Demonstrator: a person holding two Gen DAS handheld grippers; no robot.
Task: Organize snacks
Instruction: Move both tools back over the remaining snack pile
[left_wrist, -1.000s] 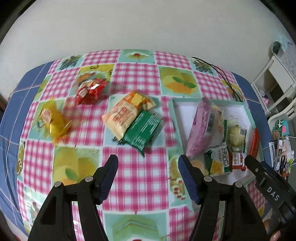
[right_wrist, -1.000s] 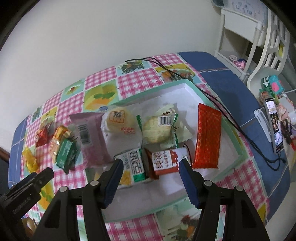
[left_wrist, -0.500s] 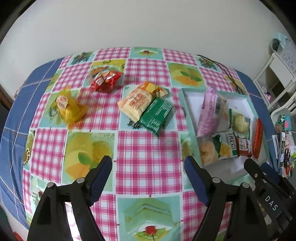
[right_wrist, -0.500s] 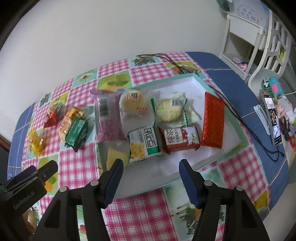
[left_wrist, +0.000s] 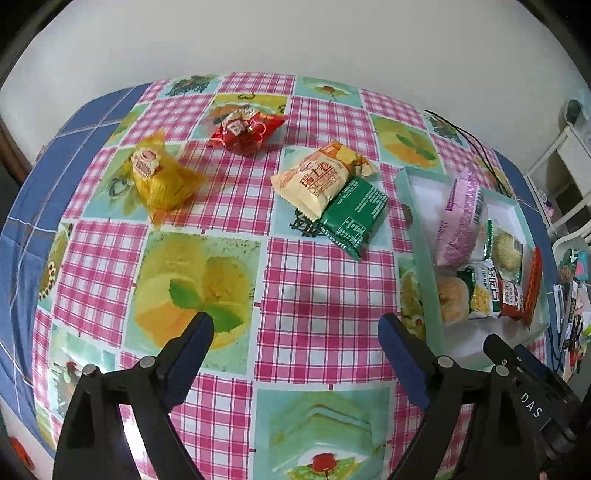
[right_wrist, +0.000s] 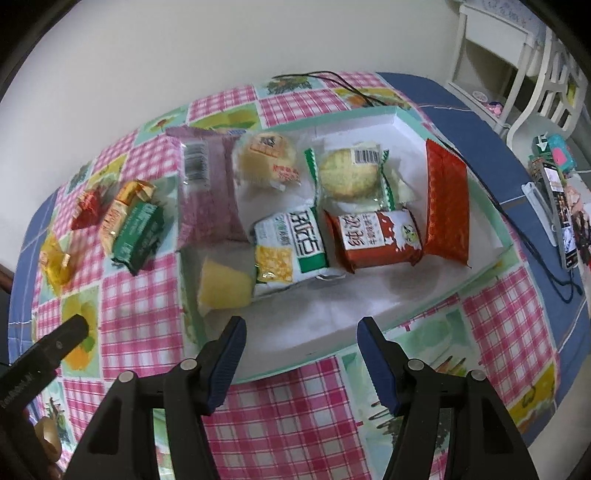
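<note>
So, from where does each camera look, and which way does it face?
Left wrist: sits on the left tool, facing down at loose snacks on the tablecloth; its opening fingers show, nothing between.
Right wrist: sits on the right tool, facing the tray; its fingers show.
Shared: tray, green packet, each other's tool.

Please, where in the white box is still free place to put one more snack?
Free: the near strip of the shallow white box, between the green-white packet and its front rim. The middle is crowded, and the pink packet leans over the left wall.
</note>
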